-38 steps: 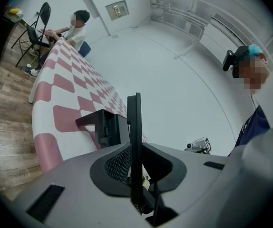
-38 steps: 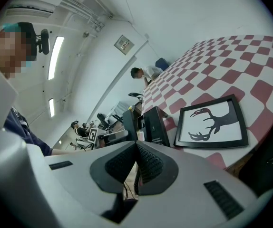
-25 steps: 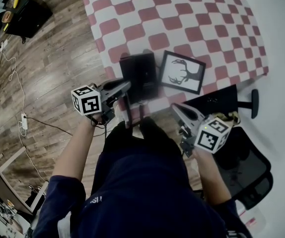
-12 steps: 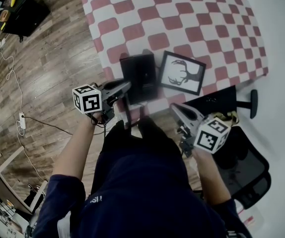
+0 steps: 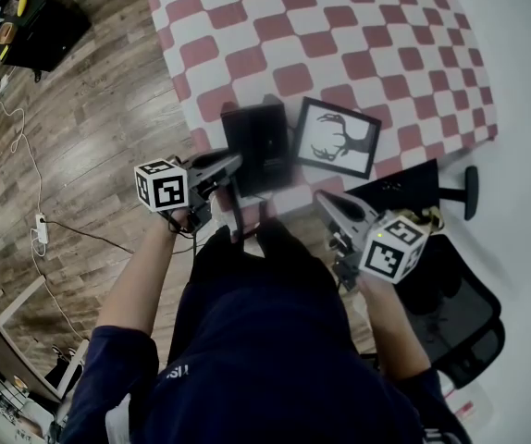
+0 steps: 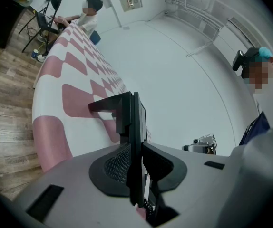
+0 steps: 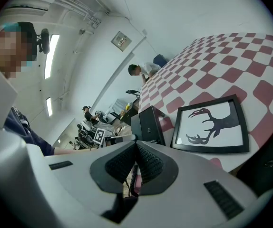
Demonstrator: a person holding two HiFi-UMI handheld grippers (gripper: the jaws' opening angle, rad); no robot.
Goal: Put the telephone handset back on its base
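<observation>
Handset point(image 6: 132, 118) is sitting edge-on in the left gripper point(image 5: 234, 166), just short of the base point(image 5: 258, 141) at the worktop point(image 5: 358, 26) edge. Jaws are easing apart yet pinching it, so I'm judging placement unfinished. Right gripper point(image 7: 135, 148) is idling closed, empty.

We record a dark navy top point(image 5: 265, 359) with short sleeves point(image 5: 108, 363). It carries small white lettering point(image 5: 175, 372), too small to read.

The left gripper point(image 5: 236, 161) and right gripper point(image 5: 325, 202) have smooth light-grey shells that narrow toward the jaws. Behind each gripper's jaws sits a white cube with black square markers: the left cube point(image 5: 162, 185) and the right cube point(image 5: 394, 248). A small green light point(image 5: 379, 240) shows on the right cube.

Each jaw bears a black, finely textured pad point(image 6: 112, 165) in a rounded black surround. Black rectangular slots point(image 7: 220, 198) lie further back on the shells.

The left gripper's jaws have just been opening, with the thin black handset point(image 6: 135, 127) between them.
</observation>
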